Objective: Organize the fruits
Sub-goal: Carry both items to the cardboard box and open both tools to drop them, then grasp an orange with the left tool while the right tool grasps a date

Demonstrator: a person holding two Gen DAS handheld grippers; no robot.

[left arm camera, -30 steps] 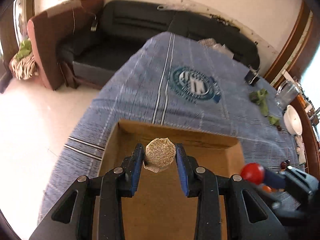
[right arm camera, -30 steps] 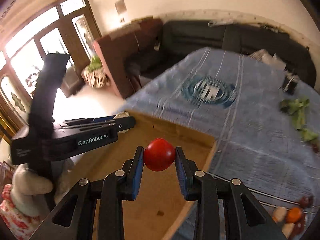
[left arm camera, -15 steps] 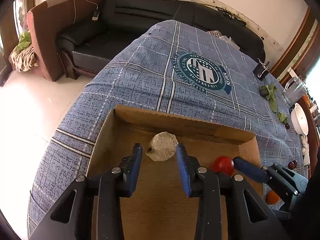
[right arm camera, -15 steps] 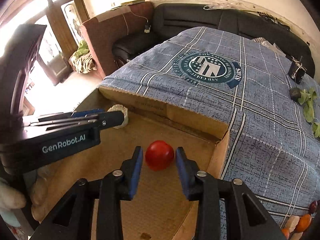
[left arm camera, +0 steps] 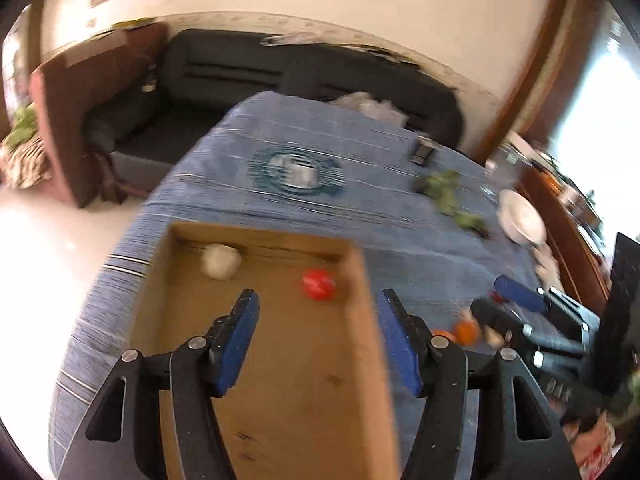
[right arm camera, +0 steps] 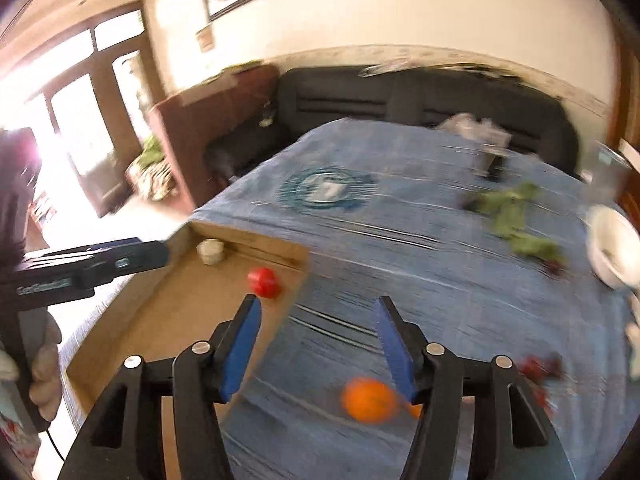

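A shallow cardboard box lies on the blue tablecloth. A pale round fruit rests in its far left corner and a red fruit near its far right wall. Both also show in the right wrist view, the pale fruit and the red fruit. My left gripper is open and empty above the box. My right gripper is open and empty over the cloth right of the box. An orange fruit lies on the cloth under its right finger.
Green leaves and a white bowl lie on the table's right side. Dark red fruits lie at the right. A black sofa stands behind the table. The picture is motion-blurred.
Both grippers have opened wide, let go of their fruits in the box and pulled back. The right gripper has swung right, out over the cloth.
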